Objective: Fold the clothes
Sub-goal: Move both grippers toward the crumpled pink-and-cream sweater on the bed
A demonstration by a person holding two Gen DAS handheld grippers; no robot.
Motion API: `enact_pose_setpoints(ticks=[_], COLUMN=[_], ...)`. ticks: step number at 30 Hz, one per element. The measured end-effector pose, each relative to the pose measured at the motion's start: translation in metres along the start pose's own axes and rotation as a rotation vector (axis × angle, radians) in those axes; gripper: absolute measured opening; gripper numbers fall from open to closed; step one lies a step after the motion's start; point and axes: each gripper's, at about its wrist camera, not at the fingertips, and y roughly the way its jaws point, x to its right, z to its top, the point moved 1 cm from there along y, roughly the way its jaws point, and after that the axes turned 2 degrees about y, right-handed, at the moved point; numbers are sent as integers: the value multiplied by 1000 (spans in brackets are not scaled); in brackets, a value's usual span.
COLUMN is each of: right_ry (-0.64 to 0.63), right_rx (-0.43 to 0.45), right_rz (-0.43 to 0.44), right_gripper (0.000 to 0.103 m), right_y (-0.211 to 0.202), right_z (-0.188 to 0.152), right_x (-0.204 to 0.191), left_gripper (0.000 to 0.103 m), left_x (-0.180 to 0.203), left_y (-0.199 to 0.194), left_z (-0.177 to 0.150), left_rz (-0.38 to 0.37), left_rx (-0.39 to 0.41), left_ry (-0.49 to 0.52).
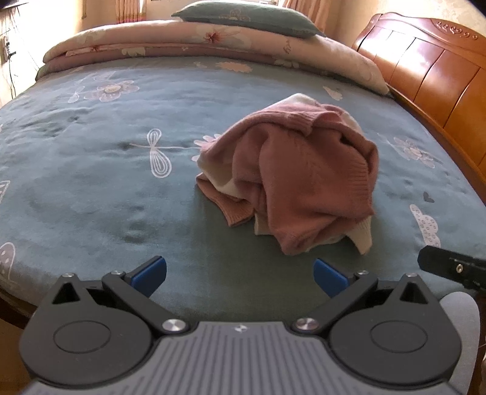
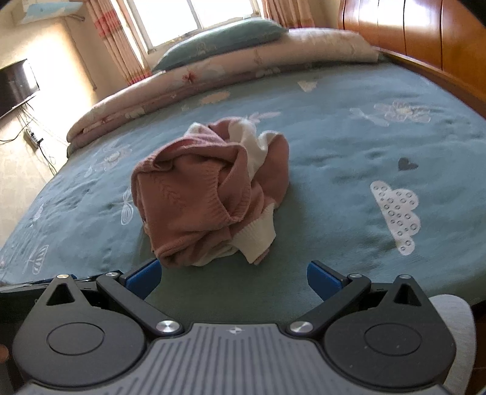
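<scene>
Both claws spread wide, empty: left claw, right claw, level above bed edge, facing crumpled sweater.

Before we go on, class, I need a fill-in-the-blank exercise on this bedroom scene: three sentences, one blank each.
1. The pink and cream sweater lies in a crumpled ____ on the bed.
2. Both the left gripper and the right gripper are ____ and hold nothing.
3. The green pillow rests on the folded ____.

Missing words: heap; open; quilt
</scene>
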Motion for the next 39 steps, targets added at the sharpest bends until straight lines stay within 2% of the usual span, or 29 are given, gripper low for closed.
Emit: enact_pose_setpoints(ticks=[3,7,9,13,15,18,22,26,29,35,39], right_ry=[29,15,-15,-164,-188,-203,-200,-321,-388,-437,-418], right_rx=[-29,-33,-4,48,37,42,75,185,151,100,74], right_rz=[14,-3,-10,38,41,66,152,200,133,126,131], right_gripper=[103,103,103,103,103,103,102,102,99,98,98], right_y=[13,26,28,38,45,51,50,45,51,54,54], right_z=[6,18,22,26,27,28,34,32,32,33,32], right_x=[4,2,1,-6,-7,-6,-3,-9,-16,-25,-28], left_gripper=[102,102,102,102,102,102,102,102,102,102,102], left_x=[-7,-15,-19,-26,-29,-28,-29,-30,-30,-26,-27], left_y=[10,18,23,32,38,46,48,49,51,58,59], left_z=[6,13,17,25,28,29,31,32,33,36,33], left_rz=[-6,21,8,-18,-37,-24,-28,-32,-36,17,6], left_rx=[-9,23,29,43,35,36,63,91,112,80,77], left_ry=[-17,-44,-51,-66,-77,-60,-48,-35,-26,37,26])
